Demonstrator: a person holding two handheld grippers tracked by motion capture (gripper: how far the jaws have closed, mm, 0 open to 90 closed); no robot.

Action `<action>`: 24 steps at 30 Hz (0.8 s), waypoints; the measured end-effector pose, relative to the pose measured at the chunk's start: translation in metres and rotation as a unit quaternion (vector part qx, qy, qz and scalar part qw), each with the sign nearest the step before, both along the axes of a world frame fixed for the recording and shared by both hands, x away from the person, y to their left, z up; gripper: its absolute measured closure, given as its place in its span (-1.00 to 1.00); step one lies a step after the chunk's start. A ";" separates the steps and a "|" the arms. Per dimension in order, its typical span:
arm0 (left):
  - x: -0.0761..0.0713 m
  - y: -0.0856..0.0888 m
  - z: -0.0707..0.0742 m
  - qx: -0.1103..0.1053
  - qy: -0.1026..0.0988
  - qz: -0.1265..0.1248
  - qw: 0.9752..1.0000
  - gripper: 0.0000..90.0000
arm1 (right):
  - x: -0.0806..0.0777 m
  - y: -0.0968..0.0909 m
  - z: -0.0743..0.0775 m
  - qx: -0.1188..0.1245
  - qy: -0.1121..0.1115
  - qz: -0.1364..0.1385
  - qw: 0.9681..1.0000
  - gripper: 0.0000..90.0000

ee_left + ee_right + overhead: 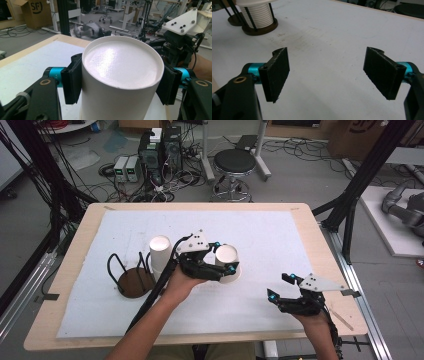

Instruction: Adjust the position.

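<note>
My left gripper (224, 260) is shut on a white paper cup (227, 254) that stands upside down over the middle of the white mat (270, 235). In the left gripper view its pads (72, 80) press both sides of the cup (121, 62), whose flat base faces up. A stack of white cups (160, 251) sits in a wire holder to the left of it. My right gripper (278, 286) hovers open near the front right of the mat. Nothing lies between its jaws (332, 72), just bare mat.
A second holder with a dark round base (134, 282) and wire posts stands at the left. In the right gripper view the ribbed cup stack (258, 15) sits at the top left. A stool (234, 165) and cables lie on the floor beyond the table's far edge.
</note>
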State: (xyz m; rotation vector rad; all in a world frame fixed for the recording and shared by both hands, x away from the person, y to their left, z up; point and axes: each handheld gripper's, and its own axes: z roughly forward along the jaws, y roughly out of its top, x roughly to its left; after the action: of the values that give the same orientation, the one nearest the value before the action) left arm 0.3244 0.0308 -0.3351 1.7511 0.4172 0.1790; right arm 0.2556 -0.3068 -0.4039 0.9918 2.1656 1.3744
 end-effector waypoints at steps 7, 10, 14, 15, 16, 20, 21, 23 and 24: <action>-0.001 0.002 -0.010 -0.002 0.005 -0.005 1.000 -0.27 | 0.001 0.011 0.001 0.003 0.000 0.034 0.999 -0.53; -0.003 0.002 -0.014 -0.001 0.006 -0.007 1.000 -0.27 | 0.001 0.016 0.002 0.005 -0.001 0.050 0.999 -0.53; -0.006 0.002 -0.019 0.001 0.008 -0.012 1.000 -0.26 | 0.001 0.024 0.003 0.008 -0.002 0.071 0.997 -0.53; -0.007 0.002 -0.020 -0.001 0.008 -0.013 1.000 -0.26 | 0.000 0.028 0.003 0.011 0.000 0.079 0.997 -0.53; -0.008 0.001 -0.020 -0.001 0.008 -0.016 1.000 -0.26 | 0.001 0.030 0.003 0.011 -0.003 0.085 0.996 -0.54; -0.010 0.000 -0.022 0.004 0.005 -0.026 1.000 -0.26 | 0.001 0.038 0.005 0.020 -0.002 0.104 0.994 -0.54; -0.011 -0.001 -0.023 0.005 0.005 -0.028 1.000 -0.26 | 0.002 0.040 0.006 0.022 -0.003 0.108 0.994 -0.54; -0.011 -0.002 -0.025 0.004 0.007 -0.032 0.999 -0.26 | 0.003 0.046 0.007 0.020 -0.004 0.117 0.993 -0.54; -0.011 -0.002 -0.026 0.005 0.008 -0.034 0.999 -0.26 | 0.004 0.047 0.007 0.021 -0.004 0.120 0.992 -0.54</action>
State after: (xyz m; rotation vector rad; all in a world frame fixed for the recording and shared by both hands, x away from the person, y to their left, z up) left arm 0.3129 0.0289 -0.3609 1.7750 0.3673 0.1189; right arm 0.2591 -0.2594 -0.3973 0.7551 2.3192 1.5324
